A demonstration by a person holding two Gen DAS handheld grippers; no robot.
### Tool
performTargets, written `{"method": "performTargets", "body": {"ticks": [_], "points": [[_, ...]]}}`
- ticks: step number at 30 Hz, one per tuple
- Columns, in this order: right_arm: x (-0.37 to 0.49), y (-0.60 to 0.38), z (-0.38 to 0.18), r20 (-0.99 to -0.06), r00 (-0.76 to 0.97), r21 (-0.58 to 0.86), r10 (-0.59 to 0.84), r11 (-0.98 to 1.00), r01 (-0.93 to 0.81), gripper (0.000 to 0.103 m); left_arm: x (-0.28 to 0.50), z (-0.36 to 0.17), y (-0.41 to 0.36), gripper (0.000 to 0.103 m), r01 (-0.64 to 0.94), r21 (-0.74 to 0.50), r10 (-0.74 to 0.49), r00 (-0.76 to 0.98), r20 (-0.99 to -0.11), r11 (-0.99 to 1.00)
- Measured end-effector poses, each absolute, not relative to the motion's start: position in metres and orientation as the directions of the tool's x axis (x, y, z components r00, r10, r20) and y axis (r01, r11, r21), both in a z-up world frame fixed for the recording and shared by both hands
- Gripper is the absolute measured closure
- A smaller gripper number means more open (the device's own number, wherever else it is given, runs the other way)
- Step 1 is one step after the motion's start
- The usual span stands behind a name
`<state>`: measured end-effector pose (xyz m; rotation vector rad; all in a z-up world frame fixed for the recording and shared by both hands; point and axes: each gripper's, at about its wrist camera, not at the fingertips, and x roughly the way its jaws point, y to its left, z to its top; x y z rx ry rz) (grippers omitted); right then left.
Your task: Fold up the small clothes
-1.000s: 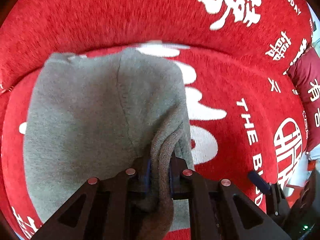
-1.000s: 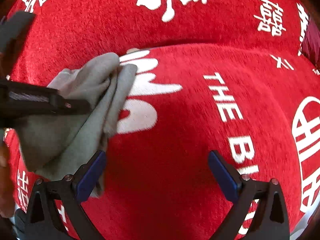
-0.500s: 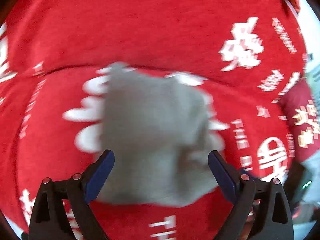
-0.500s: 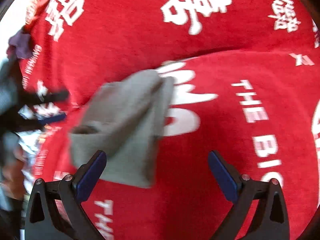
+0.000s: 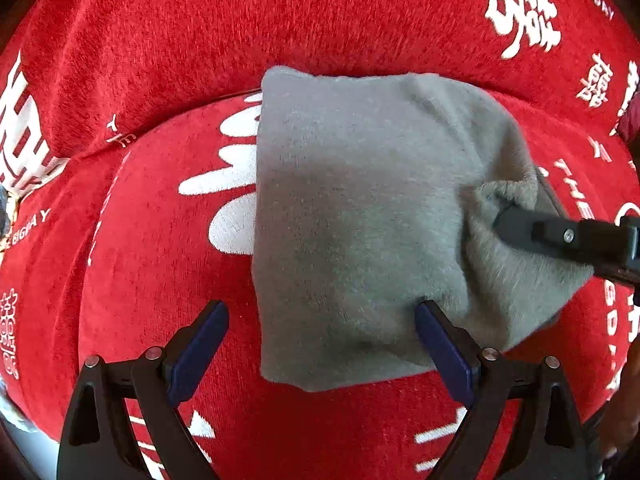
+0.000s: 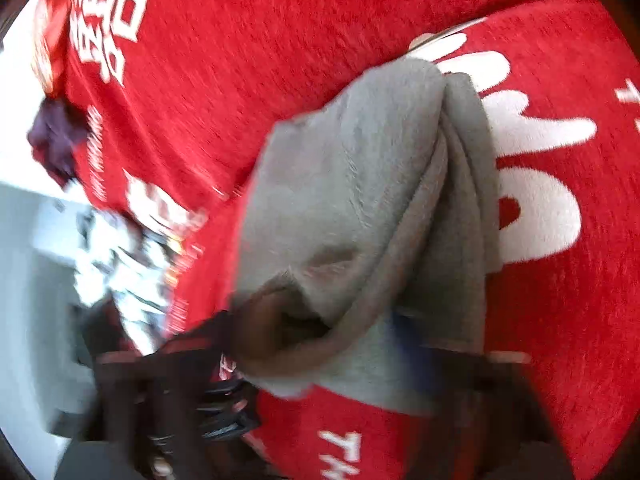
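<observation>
A: Fuzzy grey garment (image 5: 360,216), folded into a rough rectangle, lies on the red chenille cover (image 5: 160,60) with white lettering.

B: Left gripper (image 5: 320,344) spread wide, grasping nothing. Left view shows the right gripper (image 5: 504,224) closing, pinching the garment's bunched edge; its own view is blurred.
</observation>
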<state>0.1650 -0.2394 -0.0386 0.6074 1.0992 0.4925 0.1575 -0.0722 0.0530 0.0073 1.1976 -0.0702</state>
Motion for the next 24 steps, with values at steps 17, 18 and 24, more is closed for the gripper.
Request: {"method": "performTargets", "body": {"ticks": [17,18,24], "points": [[0.114,-0.288,-0.02,-0.638,0.544,0.615,0.545,0.786,-0.065,0.01,0.15,0.04,-0.04,0.008,0.026,-0.139,-0.141,0.31,-0.94,0.99],[0.115,-0.283,-0.016,-0.624,0.543,0.621,0.562,0.778,-0.091,0.01,0.151,0.039,-0.039,0.008,0.022,-0.146,-0.145,0.309,-0.94,0.989],[0.128,-0.255,-0.026,-0.635,0.474,0.649,0.609,0.754,-0.099,0.02,0.142,0.034,-0.035,0.008,0.013,-0.161,-0.157,0.297,-0.942,0.987]]}}
